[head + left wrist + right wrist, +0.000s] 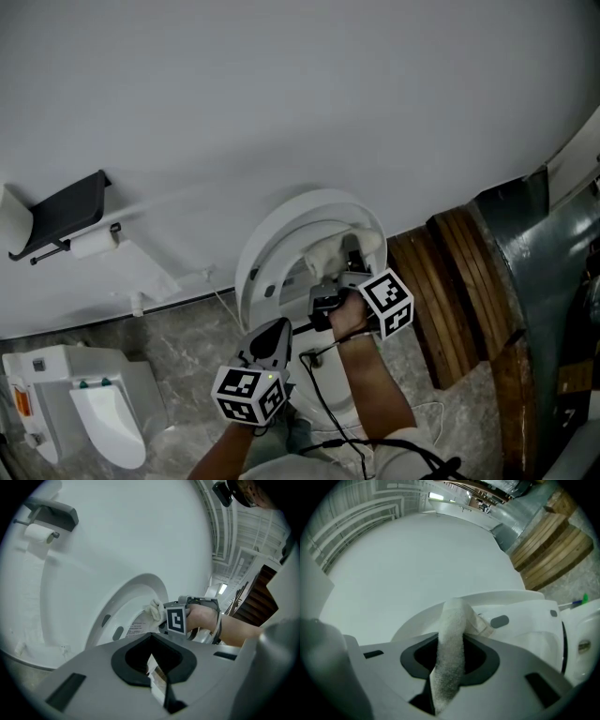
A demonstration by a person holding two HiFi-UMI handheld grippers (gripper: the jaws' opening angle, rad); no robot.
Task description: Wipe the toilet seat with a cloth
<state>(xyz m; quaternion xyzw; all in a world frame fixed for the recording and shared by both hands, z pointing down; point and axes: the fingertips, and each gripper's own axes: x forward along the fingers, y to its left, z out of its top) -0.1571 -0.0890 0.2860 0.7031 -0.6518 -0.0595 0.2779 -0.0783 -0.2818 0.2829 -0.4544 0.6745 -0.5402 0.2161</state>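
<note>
The white toilet stands against the wall with its lid and seat raised. My right gripper is shut on a white terry cloth, which runs up between its jaws. The cloth rests against the inner face of the raised seat. It also shows as a bunch of cloth beside the right gripper's marker cube. My left gripper hangs lower left of the toilet, away from the seat. In its own view the left gripper is shut with nothing in it.
A toilet-paper holder with a dark shelf hangs on the wall at the left. A white floor fixture stands at the lower left. Wooden slats and a metal panel close off the right. A black cable trails over the person's arm.
</note>
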